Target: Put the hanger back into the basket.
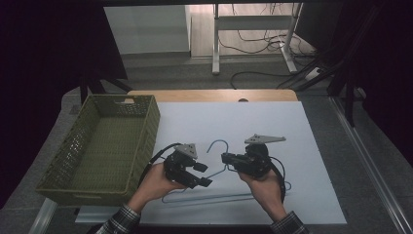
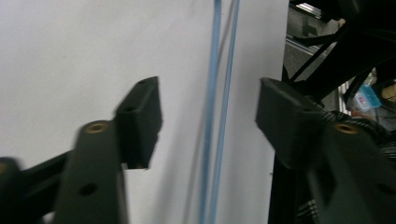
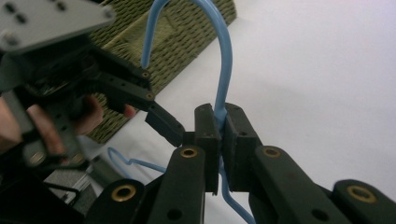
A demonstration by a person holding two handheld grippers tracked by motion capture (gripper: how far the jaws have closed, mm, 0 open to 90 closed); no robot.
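the right gripper point(image 3: 219, 135) is clamped on the blue hanger point(image 3: 224, 70) at its neck; the left gripper point(image 1: 197, 174) hovers near, jaws apart. thin wire could swivel or slip if lifted toward the basket point(image 1: 92, 146).

Support surface: a wooden table point(image 1: 209, 95) whose bare top shows as a strip along the far edge, the rest covered by a white sheet point(image 1: 272, 131) laid flat over it. Resting at the left — an olive-green woven plastic basket point(image 1: 146, 141), rectangular and open-topped, overhanging the sheet's left edge. Near the front middle of the sheet — a blue wire hanger point(image 1: 217, 144), its hook toward the far side and its long bar point(image 1: 214, 197) near the front edge. Whether the whole hanger touches the sheet cannot be told.
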